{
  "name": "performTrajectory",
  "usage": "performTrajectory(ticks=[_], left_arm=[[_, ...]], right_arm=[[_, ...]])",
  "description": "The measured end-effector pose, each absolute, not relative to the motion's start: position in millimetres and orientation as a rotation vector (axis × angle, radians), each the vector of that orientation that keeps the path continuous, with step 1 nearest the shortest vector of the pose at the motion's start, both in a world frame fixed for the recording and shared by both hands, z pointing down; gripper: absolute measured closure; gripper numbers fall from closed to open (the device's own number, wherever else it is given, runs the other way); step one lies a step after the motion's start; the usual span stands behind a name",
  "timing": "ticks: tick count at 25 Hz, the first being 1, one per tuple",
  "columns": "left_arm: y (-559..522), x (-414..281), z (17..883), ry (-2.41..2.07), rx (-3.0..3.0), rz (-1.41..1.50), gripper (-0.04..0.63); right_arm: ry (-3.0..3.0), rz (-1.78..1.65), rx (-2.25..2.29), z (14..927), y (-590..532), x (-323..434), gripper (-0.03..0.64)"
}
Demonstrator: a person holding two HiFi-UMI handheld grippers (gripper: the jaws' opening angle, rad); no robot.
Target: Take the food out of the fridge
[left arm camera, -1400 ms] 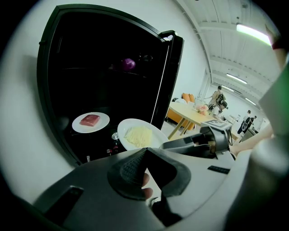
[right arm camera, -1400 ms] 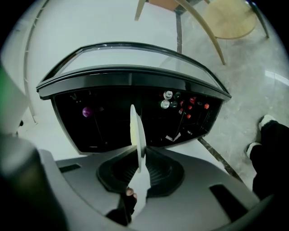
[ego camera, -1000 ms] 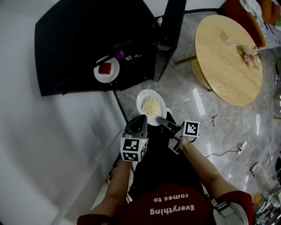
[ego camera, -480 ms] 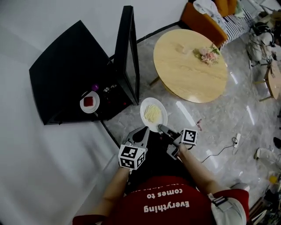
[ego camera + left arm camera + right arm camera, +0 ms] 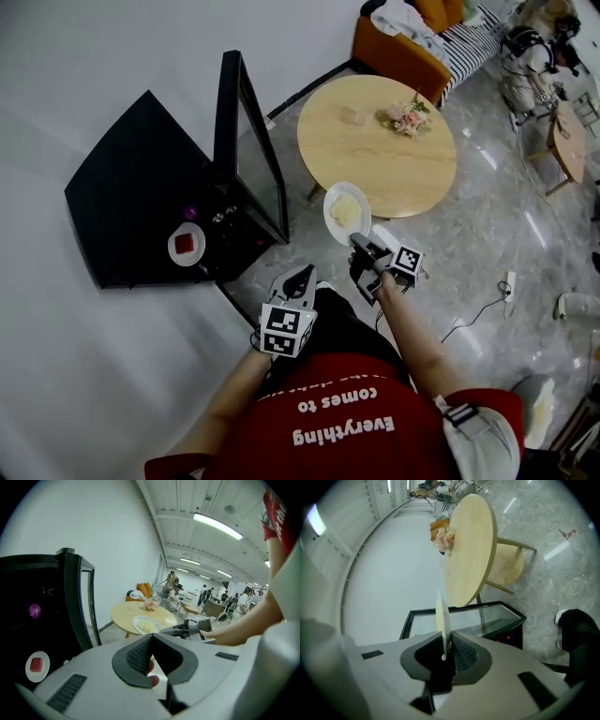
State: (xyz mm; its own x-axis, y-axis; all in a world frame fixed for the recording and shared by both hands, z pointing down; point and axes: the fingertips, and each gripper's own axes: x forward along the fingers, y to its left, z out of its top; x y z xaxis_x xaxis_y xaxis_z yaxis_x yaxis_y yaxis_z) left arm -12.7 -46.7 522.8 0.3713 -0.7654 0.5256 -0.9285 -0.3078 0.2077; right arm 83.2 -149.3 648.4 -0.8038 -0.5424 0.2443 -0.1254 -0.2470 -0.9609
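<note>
In the head view my right gripper [image 5: 361, 244] is shut on the rim of a white plate of pale noodles [image 5: 346, 211], held over the floor beside the round wooden table [image 5: 375, 150]. In the right gripper view the plate [image 5: 442, 613] stands edge-on between the pads. The black fridge [image 5: 131, 187] stands at the left with its glass door [image 5: 251, 155] swung open. Inside it rests a small plate with a red piece of food [image 5: 186, 246]. My left gripper [image 5: 300, 277] hangs lower, shut and holding nothing, apart from both plates. The left gripper view also shows the red food plate [image 5: 36, 665] and the noodle plate [image 5: 146, 625].
A small flower bunch [image 5: 401, 117] lies on the table. An orange sofa with clothes [image 5: 412, 37] stands behind it. A purple item [image 5: 190, 213] sits in the fridge. A cable and plug [image 5: 492, 305] trail over the marble floor at the right.
My right gripper has carried the noodle plate away from the fridge toward the round table. My left gripper has drawn back from the plate and now hangs apart.
</note>
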Motion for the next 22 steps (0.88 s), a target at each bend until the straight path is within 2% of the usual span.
performTrajectory(ticks=[12, 22], left_arm=[[-51, -27, 521, -1.421, 2.225, 0.628, 0.594], [-100, -17, 532, -1.338, 2.244, 0.624, 0.594]], right_arm=[[1.463, -2.064, -1.062, 715, -217, 110, 0.572], [1.352, -2.059, -1.103, 735, -234, 113, 0.572]])
